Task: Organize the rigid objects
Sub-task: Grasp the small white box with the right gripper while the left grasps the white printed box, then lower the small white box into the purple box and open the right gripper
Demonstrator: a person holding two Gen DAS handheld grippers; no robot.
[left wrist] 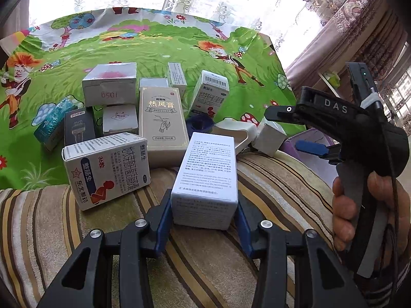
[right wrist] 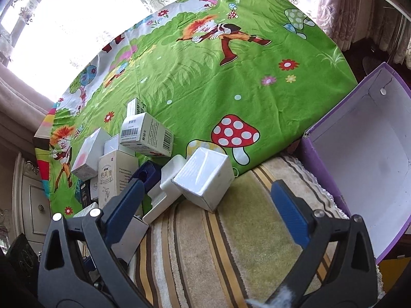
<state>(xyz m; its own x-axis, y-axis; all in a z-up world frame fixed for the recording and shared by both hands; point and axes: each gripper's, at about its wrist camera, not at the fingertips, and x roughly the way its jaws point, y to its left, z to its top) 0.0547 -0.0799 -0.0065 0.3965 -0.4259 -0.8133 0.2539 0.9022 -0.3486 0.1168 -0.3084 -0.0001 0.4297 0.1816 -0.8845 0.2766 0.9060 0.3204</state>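
Left hand-held gripper (left wrist: 204, 220) clamps white printed carton (left wrist: 205, 177); right hand-held gripper (right wrist: 208, 208) wide, empty; next: carry carton to purple box (right wrist: 359, 138) at 3 o'clock.

Your white box (left wrist: 205, 177) looks like matt printed cardboard; the striped towel (left wrist: 269, 179) under it is rough, looped cloth, the cartoon sheet (right wrist: 218, 77) smooth, slightly shiny fabric.

Around the beige carton (left wrist: 161, 125) showing "热风膏" on its face, a black box (left wrist: 78, 125) to its left is carrying "DORMI", a silver box (left wrist: 110, 84) behind-left is showing "1059" upside down, a white medicine box (left wrist: 106, 169) in front-left is reading "整肠生", "36粒" and "东北制药", and the right gripper (left wrist: 295, 128) off to its right is bearing "DAS".
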